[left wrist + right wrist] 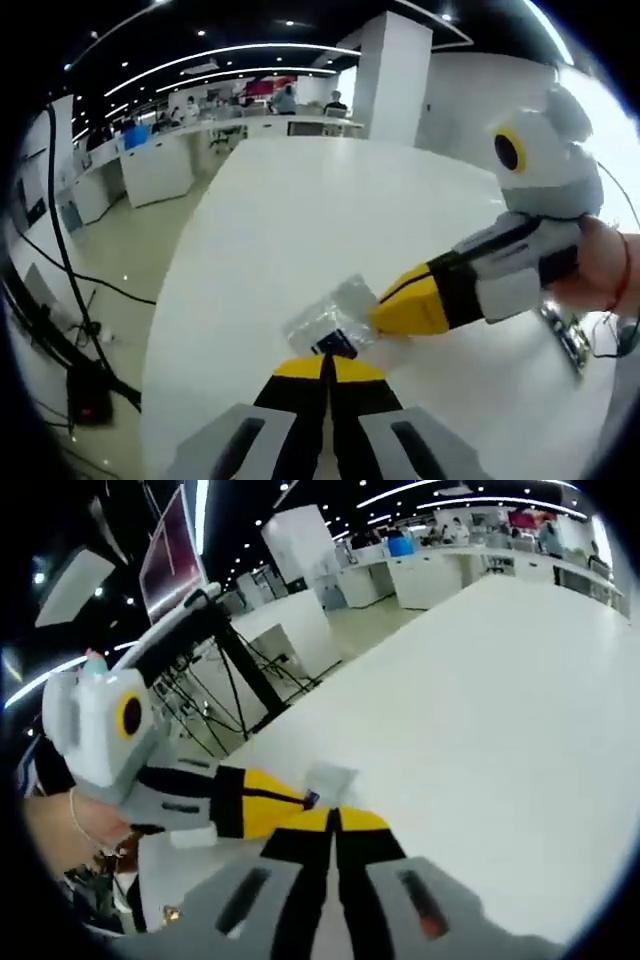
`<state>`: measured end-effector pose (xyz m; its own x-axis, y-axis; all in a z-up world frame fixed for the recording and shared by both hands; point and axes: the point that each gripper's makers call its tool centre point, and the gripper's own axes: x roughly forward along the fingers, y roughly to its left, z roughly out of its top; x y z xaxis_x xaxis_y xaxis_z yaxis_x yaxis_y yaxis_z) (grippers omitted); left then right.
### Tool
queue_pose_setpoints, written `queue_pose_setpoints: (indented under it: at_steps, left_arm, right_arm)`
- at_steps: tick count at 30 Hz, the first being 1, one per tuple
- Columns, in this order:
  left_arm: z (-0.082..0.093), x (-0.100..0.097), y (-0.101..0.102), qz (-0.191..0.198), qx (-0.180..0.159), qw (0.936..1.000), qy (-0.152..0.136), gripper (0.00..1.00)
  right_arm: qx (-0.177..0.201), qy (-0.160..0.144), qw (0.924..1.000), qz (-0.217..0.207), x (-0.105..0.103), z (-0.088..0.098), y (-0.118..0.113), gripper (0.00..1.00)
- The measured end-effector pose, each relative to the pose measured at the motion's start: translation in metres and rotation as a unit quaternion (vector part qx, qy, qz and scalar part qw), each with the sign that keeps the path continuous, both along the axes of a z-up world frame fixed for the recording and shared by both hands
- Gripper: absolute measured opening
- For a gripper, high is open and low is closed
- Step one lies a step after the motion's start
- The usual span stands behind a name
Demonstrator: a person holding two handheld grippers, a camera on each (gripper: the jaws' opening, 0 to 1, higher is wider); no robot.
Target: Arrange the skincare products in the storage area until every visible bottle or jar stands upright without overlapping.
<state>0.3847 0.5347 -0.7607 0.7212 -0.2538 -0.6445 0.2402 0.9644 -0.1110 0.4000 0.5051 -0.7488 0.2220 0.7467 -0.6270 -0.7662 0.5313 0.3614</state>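
Observation:
A small clear plastic sachet [335, 318] with a dark blue label hangs just above the white table [300, 220]. My left gripper [328, 360] is shut, its yellow tips pinching the sachet's label end. From the right, my right gripper [378, 320] meets the sachet's other edge, its jaws together. In the right gripper view the sachet [328, 777] sits just past my right gripper [331, 818], which is shut, while the left gripper [300, 800] comes in from the left and touches the same sachet. No bottle or jar is in sight.
The white table [500, 700] stretches far ahead. A thin dark strip [565, 338] lies on it at the right. Black cables [70, 300] run over the floor past the table's left edge. A black stand with a screen [175, 560] rises beyond the table.

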Motion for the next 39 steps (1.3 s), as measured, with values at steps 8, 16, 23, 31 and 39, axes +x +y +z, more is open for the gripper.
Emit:
queue_pose_setpoints:
  at_steps: [8,16,23,31,39]
  left_arm:
    - [0.009,-0.019,-0.014,0.002,-0.072,0.9973,0.014,0.05]
    - [0.059,-0.046,-0.045,0.019,-0.209,0.977,-0.04,0.21]
    - [0.093,-0.077,-0.078,-0.001,-0.295,0.9537,-0.059,0.27]
    - [0.114,-0.092,-0.107,-0.043,-0.353,0.9329,-0.053,0.2]
    - [0.137,-0.097,-0.126,-0.044,-0.368,0.9269,-0.058,0.03]
  right_arm:
    - [-0.002,-0.014,0.9998,0.015,-0.018,0.017,-0.012,0.01]
    - [0.042,-0.035,0.9974,0.047,-0.054,0.06,-0.041,0.01]
    - [0.112,-0.041,0.9923,0.033,-0.078,0.11,-0.085,0.01]
    - [0.145,-0.027,0.9883,0.038,-0.104,0.133,-0.106,0.01]
    - [0.122,-0.02,0.9921,-0.019,-0.105,0.128,-0.137,0.01]
